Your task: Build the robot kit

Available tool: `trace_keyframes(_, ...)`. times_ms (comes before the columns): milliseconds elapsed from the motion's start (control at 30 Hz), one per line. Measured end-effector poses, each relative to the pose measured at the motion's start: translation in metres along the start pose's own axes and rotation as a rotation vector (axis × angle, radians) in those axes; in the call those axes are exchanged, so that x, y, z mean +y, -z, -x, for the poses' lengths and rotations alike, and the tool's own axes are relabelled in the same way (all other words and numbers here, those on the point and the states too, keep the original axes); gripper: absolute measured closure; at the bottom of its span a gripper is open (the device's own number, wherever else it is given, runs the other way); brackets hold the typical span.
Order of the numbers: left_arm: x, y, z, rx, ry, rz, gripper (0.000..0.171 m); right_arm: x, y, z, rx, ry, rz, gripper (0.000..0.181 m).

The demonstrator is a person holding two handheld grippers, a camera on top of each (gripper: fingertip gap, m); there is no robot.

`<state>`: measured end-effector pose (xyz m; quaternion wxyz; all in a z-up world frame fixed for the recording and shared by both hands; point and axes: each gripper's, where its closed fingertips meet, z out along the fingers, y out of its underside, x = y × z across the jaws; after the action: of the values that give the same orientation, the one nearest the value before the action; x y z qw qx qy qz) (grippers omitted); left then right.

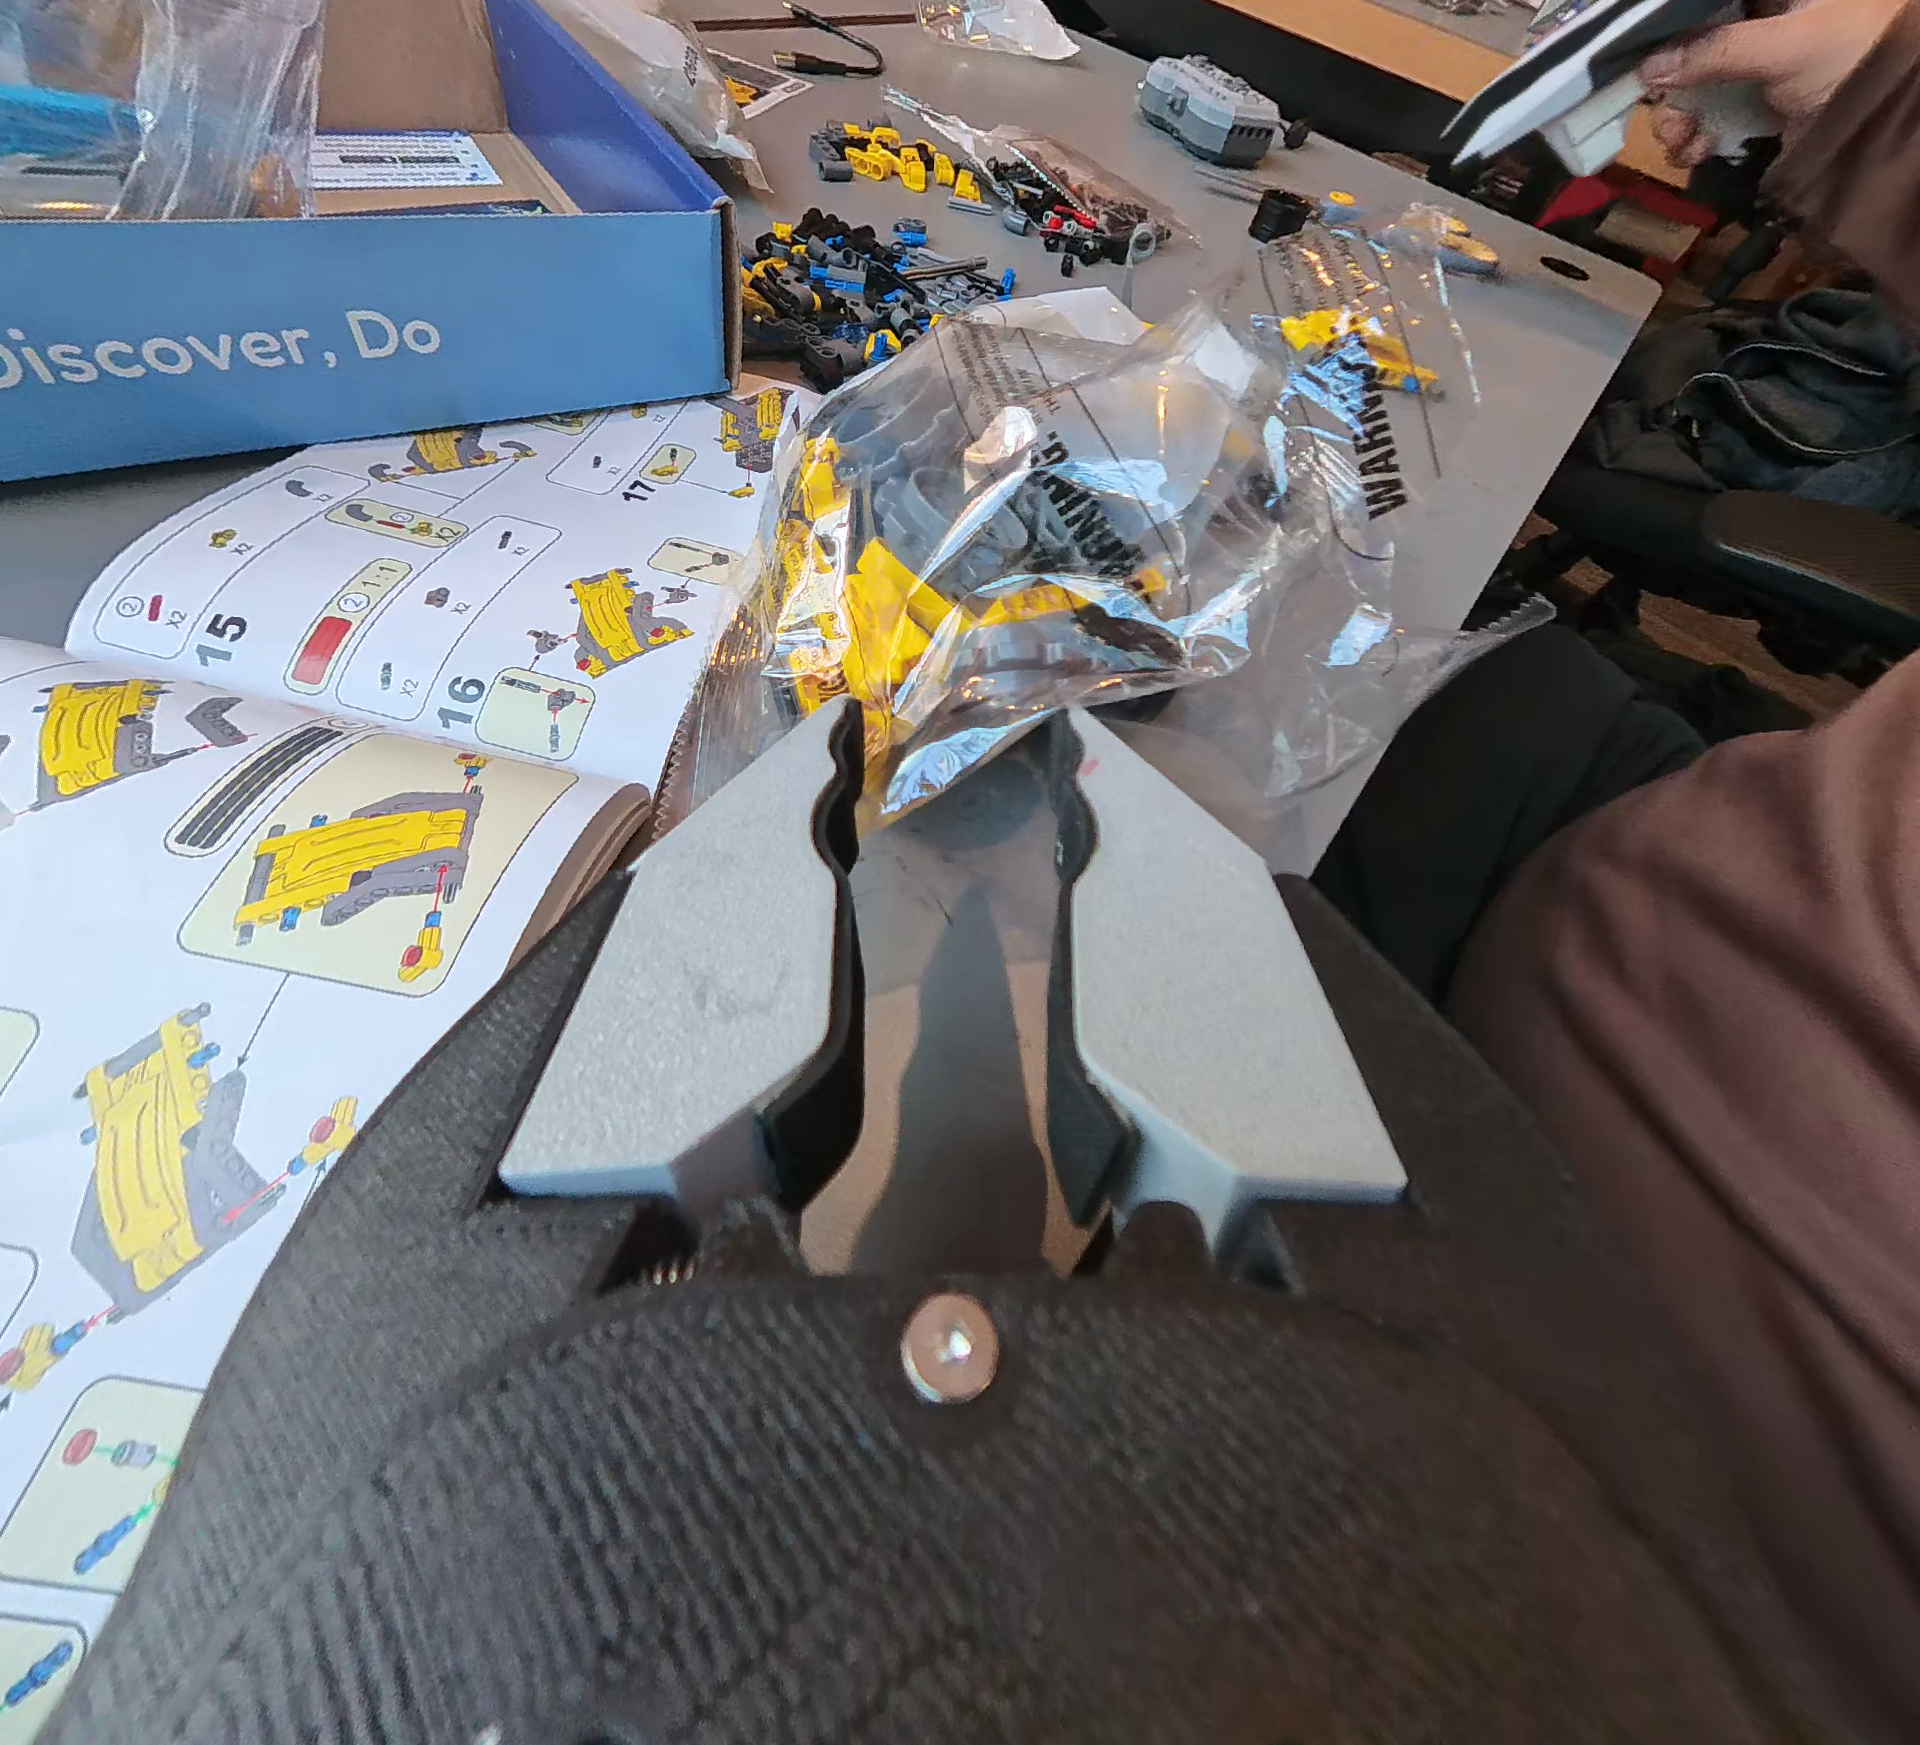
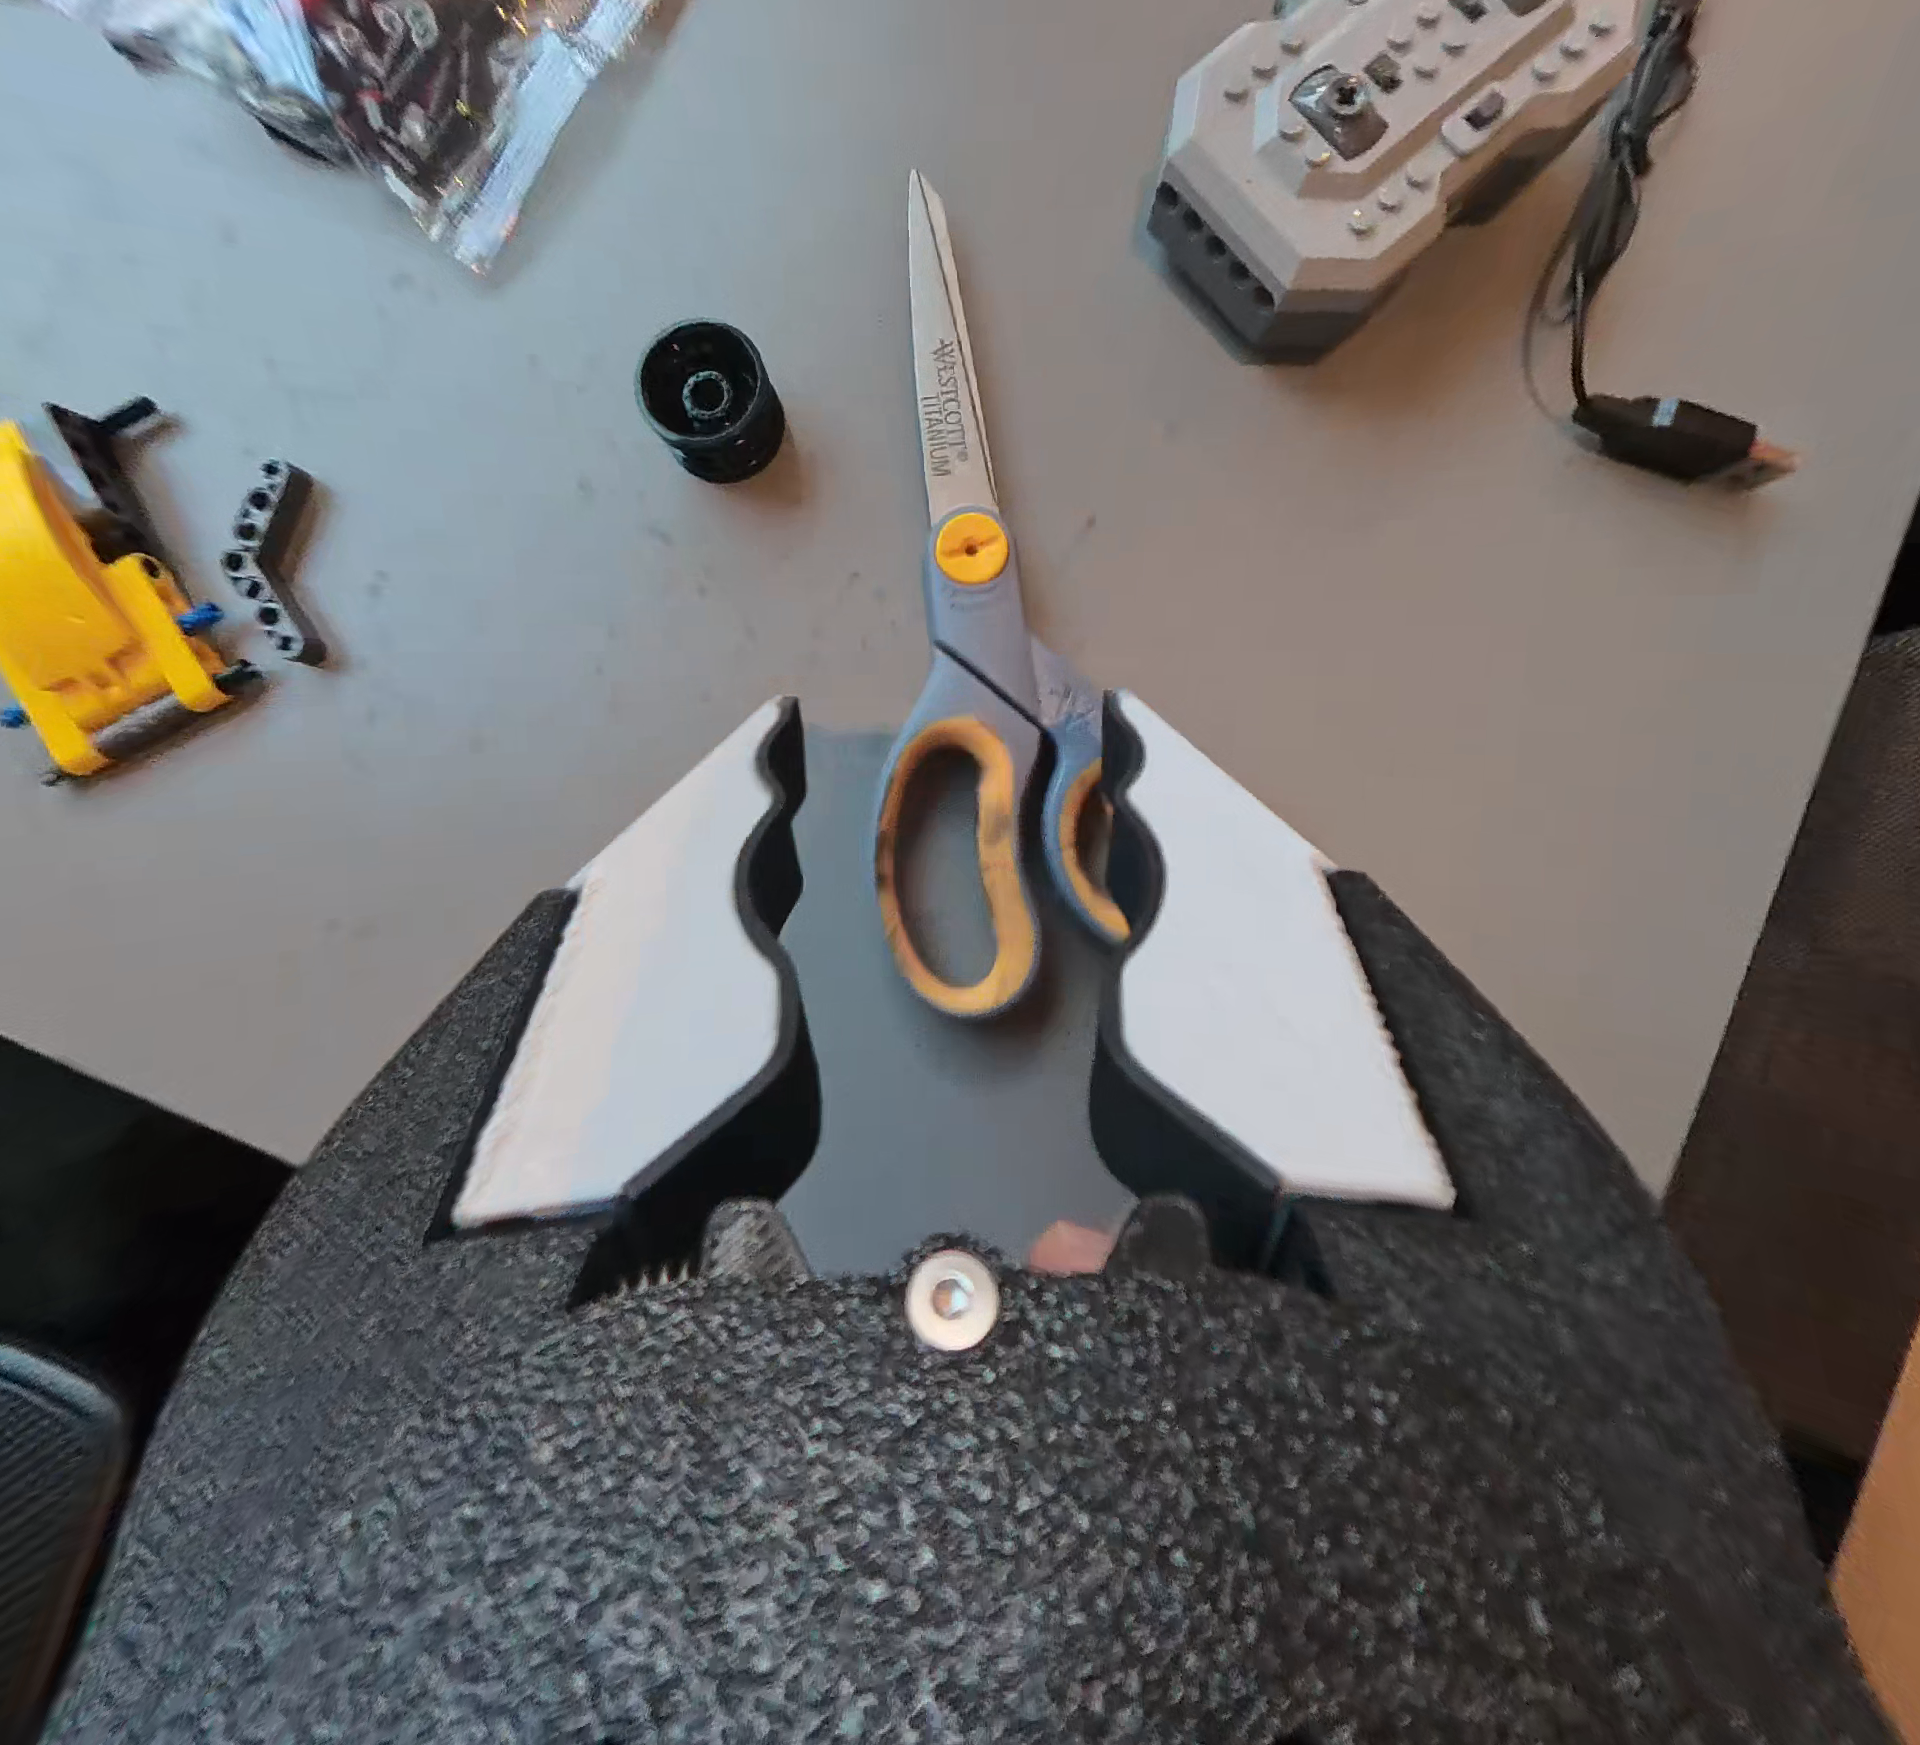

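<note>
My left gripper [image 1: 961, 739] is shut on the lower end of a clear plastic bag [image 1: 1039, 552] holding yellow and grey building pieces, next to an open instruction booklet [image 1: 312, 760]. My right gripper [image 2: 951, 719] is open just above the grey table [image 2: 1351, 656]. The orange-and-grey handles of closed scissors [image 2: 961, 615] lie between its fingers, blades pointing away. The smaller handle loop is close against the right finger [image 2: 1216, 916]. The right gripper also shows far off in the left wrist view [image 1: 1538, 106], held by a hand.
A blue cardboard box [image 1: 364, 334] stands at the left, with loose small pieces [image 1: 862, 272] beyond it. Near the scissors are a black wheel hub [image 2: 712, 412], a grey battery box [image 2: 1392, 137], a USB cable [image 2: 1662, 428], a yellow part-built model [image 2: 94, 615] and a bag of dark pieces [image 2: 343, 2]. Some 55 cm of space lies between my two pairs of fingers.
</note>
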<state>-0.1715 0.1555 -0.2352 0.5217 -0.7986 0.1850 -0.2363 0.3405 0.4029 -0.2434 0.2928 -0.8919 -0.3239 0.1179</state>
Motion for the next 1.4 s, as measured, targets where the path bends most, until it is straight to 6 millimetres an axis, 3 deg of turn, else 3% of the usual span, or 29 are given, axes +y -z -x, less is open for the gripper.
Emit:
trace_keyframes(133, 0.000, 0.000, 0.001, -0.006, 0.001, 0.001, 0.139, -0.003, -0.036, -0.002, -0.015, 0.085, 0.109, 0.127)
trace_keyframes(233, 0.000, 0.000, 0.001, -0.013, -0.002, 0.000, 0.139, 0.001, -0.055, -0.003, -0.038, 0.115, 0.177, 0.158)
trace_keyframes(400, 0.000, 0.000, 0.001, -0.010, -0.005, -0.003, 0.139, 0.002, -0.054, -0.002, -0.036, 0.133, 0.176, 0.159)
trace_keyframes(533, 0.000, 0.000, 0.001, -0.004, 0.003, 0.000, 0.139, -0.005, -0.035, -0.005, 0.061, 0.178, 0.115, 0.159)
trace_keyframes(700, 0.000, 0.000, 0.000, 0.000, 0.005, 0.001, 0.139, -0.044, 0.001, -0.009, 0.112, 0.193, 0.010, 0.159)
trace_keyframes(800, 0.000, 0.000, 0.001, 0.001, 0.009, 0.003, 0.139, -0.083, 0.013, -0.016, 0.138, 0.228, -0.033, 0.159)
trace_keyframes(900, 0.000, 0.000, 0.001, -0.001, 0.007, 0.003, 0.139, -0.132, 0.008, -0.026, 0.150, 0.271, -0.052, 0.159)
trace_keyframes(1000, 0.000, 0.000, 0.001, 0.000, 0.009, 0.002, 0.139, -0.181, -0.018, -0.039, 0.154, 0.314, -0.029, 0.159)
trace_keyframes(1133, 0.000, 0.000, 0.000, 0.002, 0.006, -0.001, 0.139, -0.229, -0.081, -0.065, 0.161, 0.346, 0.074, 0.159)
trace_keyframes(1300, -0.001, 0.001, -0.001, 0.000, -0.011, -0.013, 0.140, -0.249, -0.168, -0.105, 0.174, 0.265, 0.220, 0.159)
trace_keyframes(1400, -0.001, 0.001, -0.001, 0.010, 0.003, -0.012, 0.140, -0.244, -0.211, -0.112, 0.136, 0.155, 0.265, 0.159)
